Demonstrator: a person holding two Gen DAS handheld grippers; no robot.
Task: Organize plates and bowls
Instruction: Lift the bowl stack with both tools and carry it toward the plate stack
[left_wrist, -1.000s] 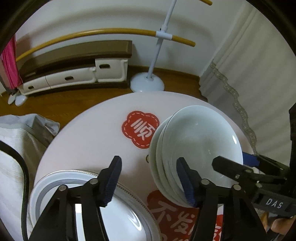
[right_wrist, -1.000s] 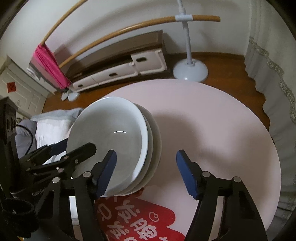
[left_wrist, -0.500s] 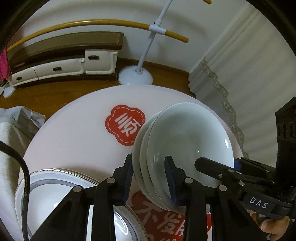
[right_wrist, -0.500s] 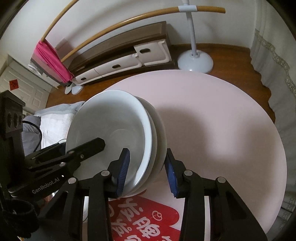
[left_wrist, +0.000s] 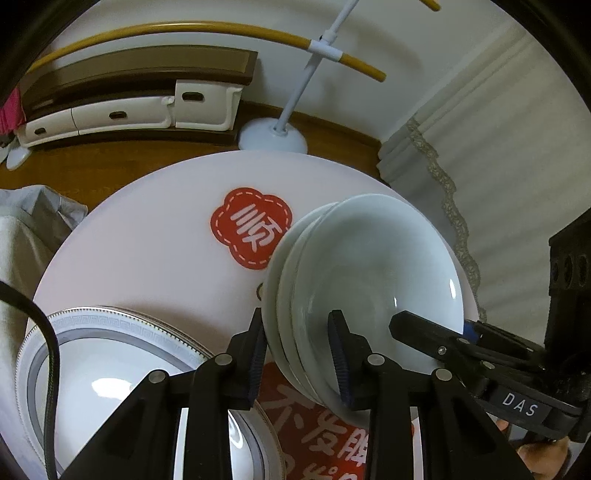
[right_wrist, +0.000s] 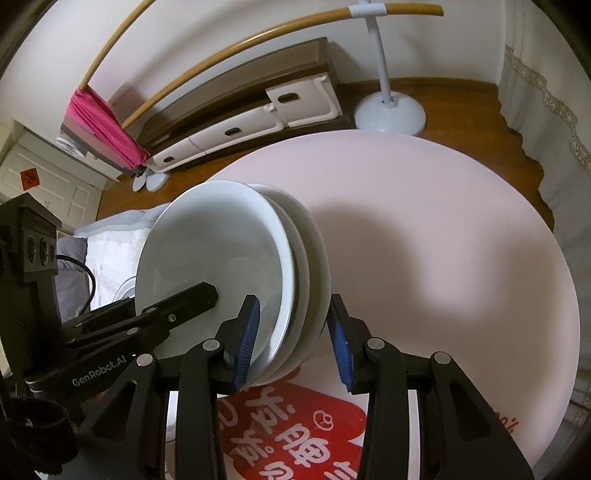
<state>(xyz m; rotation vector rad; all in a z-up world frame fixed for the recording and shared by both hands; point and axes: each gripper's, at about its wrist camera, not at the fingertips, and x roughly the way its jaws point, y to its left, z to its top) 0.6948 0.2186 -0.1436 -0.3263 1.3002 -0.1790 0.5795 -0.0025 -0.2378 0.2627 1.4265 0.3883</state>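
A stack of three white bowls is held tilted above the round pink table. My left gripper is shut on the stack's rim from the left side. My right gripper is shut on the rim of the same stack from the opposite side. Each gripper shows in the other's view, reaching in over the top bowl. A stack of grey-rimmed patterned plates lies on the table at the lower left, under my left gripper.
Red stickers with white characters lie on the table, one near the front edge. A white stand base and a low drawer cabinet stand on the floor beyond. Curtains hang at right.
Both grippers have closed from wide open onto the rim of the bowl stack, one on each side. The stack now hangs tilted between them.
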